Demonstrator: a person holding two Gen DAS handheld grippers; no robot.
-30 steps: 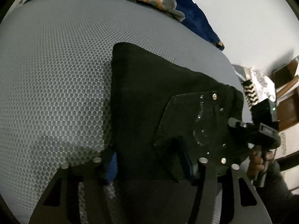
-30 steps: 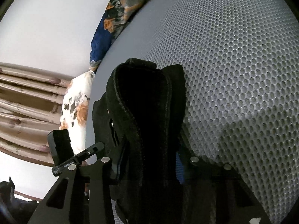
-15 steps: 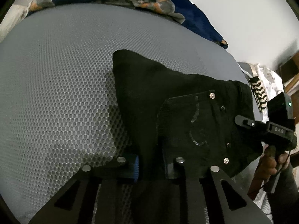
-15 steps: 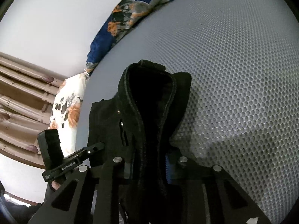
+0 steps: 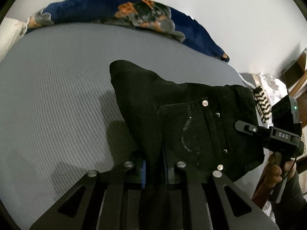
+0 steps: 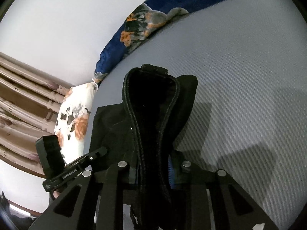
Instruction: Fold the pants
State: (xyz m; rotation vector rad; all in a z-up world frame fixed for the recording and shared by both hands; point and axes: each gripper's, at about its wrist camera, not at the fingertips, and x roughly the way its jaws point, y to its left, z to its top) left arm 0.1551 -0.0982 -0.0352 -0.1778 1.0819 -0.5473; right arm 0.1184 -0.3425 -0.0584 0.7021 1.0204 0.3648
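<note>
The black pants [image 5: 172,115] are bunched and lifted above the grey mattress [image 5: 57,105]. A back pocket with rivets [image 5: 191,130] faces the left wrist camera. My left gripper [image 5: 154,169] is shut on the pants fabric near the pocket edge. My right gripper [image 6: 151,172] is shut on the pants' waistband [image 6: 151,115], which stands up in a loop in front of it. The right gripper also shows in the left wrist view [image 5: 268,132], at the right edge of the pants. The left gripper shows in the right wrist view [image 6: 76,168], beside the pants.
A blue floral blanket [image 5: 134,13] lies along the mattress's far edge by the white wall. A white floral pillow [image 6: 74,115] and a wooden headboard [image 6: 23,105] are at one end. Striped and white cloths [image 5: 262,103] and wooden furniture [image 5: 295,74] stand beyond the other side.
Both grippers have risen and pulled back with the pants in them. The pants have lifted off the mattress, and more wall and blanket show now.
</note>
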